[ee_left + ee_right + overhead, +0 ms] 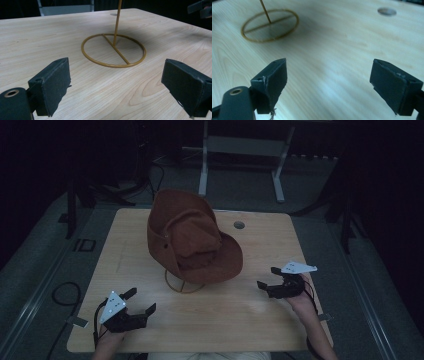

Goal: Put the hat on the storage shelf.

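1. On the wooden tabletop (pixel 250 310), a brown hat (pixel 192 240) sits atop a thin gold wire stand (pixel 113 50) near the middle.
2. Left tongs (pixel 141 301) rest near the front left edge, jaws spread wide, holding nothing.
3. Right tongs (pixel 267 277) sit toward the right edge, jaws likewise wide apart and empty.

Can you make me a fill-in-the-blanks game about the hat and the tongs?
1. The brown hat sits on a thin wire ____.
2. The stand's base is shaped like a ____.
3. The left tongs and the right tongs are both ____.
4. The tongs hold ____.

Missing words: stand; ring; open; nothing
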{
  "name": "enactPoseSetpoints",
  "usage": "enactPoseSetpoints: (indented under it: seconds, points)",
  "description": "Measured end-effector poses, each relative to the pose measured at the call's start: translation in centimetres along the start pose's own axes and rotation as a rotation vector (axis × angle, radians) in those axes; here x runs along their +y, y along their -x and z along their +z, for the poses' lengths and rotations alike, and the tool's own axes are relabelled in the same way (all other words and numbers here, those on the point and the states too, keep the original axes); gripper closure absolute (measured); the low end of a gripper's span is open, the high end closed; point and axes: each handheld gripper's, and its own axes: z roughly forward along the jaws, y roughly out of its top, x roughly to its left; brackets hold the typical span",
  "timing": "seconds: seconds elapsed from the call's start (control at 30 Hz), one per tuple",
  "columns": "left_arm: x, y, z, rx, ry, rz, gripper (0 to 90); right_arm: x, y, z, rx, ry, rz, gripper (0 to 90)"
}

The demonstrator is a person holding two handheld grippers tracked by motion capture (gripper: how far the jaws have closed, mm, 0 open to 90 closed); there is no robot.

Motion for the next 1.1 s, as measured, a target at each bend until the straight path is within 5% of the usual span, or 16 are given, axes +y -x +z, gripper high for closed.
enactPoseSetpoints:
  seconds: [0.17,0.3,0.7,0.87,1.1]
  points:
    - [0.0,0.0,0.1,-0.003,-0.006,0.003,9.4,-1.3,0.1,-0.1,0.006,-0.05,0.038,14.5]
    - [-0.1,0.0,0.1,-0.002,-0.004,-0.001,9.4,-2.8,0.3,-0.4,-0.034,-0.012,0.028,14.5]
    - [-0.1,0.0,0.1,-0.003,-0.009,0.005,9.4,-5.6,1.2,-1.5,-0.156,-0.019,0.023,12.6]
    - [-0.1,0.0,0.0,0.002,-0.008,0.006,9.4,-6.0,1.5,-2.3,-0.201,0.011,0.043,12.5]
    - [-0.1,-0.1,-0.1,0.008,-0.004,-0.003,9.4,-6.2,1.6,-2.2,-0.234,-0.014,0.022,12.6]
